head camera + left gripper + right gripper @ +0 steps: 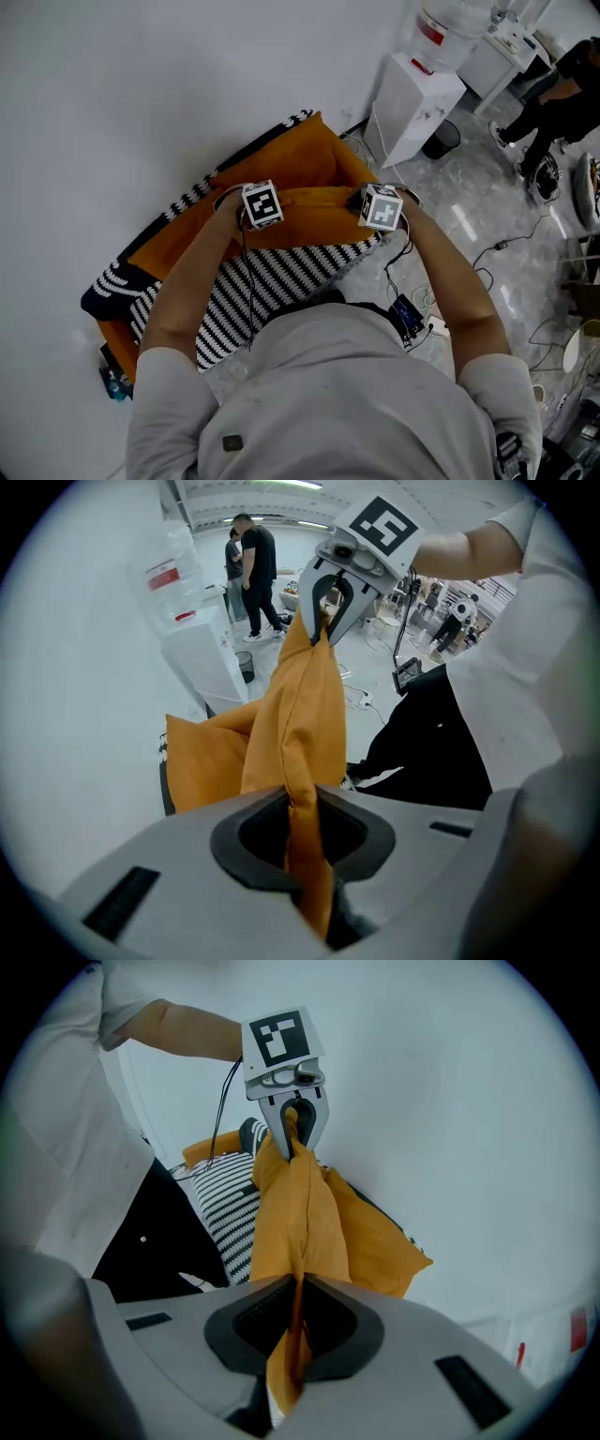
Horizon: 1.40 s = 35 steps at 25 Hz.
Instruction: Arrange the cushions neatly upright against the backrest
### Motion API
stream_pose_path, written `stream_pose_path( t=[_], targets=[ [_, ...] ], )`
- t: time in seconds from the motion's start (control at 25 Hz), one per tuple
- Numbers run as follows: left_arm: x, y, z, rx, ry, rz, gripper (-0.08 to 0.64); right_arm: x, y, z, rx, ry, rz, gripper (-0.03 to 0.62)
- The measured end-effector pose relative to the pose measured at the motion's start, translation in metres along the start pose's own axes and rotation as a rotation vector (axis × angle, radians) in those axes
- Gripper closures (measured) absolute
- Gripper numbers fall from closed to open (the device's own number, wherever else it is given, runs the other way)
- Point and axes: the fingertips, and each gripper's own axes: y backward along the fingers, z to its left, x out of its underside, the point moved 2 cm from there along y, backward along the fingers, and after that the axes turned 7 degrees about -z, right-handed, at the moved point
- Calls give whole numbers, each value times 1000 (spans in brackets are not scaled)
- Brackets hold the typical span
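Hanging lengthwise nine to three o'clock, the orange cushion has its top edge pinched tight by left gripper and right gripper alike, wall at eleven

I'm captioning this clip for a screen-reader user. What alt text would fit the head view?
Seen from above, a person's left gripper and right gripper clamp the top edge of an orange cushion over a black-and-white striped seat by a white wall. A water dispenser stands at upper right.
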Motion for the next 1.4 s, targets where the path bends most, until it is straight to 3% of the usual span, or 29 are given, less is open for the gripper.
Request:
stream_pose_path(
  t=[0.36,0.48,0.72,1.12,1.4],
  targets=[
    [19,10,-31,-110,144,22,509,-10,-15,14,-103,151,-33,551],
    [40,8,-53,-111,239,35,509,-19,-22,21,-135,201,-47,551],
    [65,21,-91,-151,341,37,509,-45,-39,42,-211,304,-66,551],
    [147,62,-165,-244,553,45,509,-130,-77,96,-332,489,-101,551],
    [211,94,-232,-298,644,31,509,-192,-104,162,-383,583,-104,551]
  ],
)
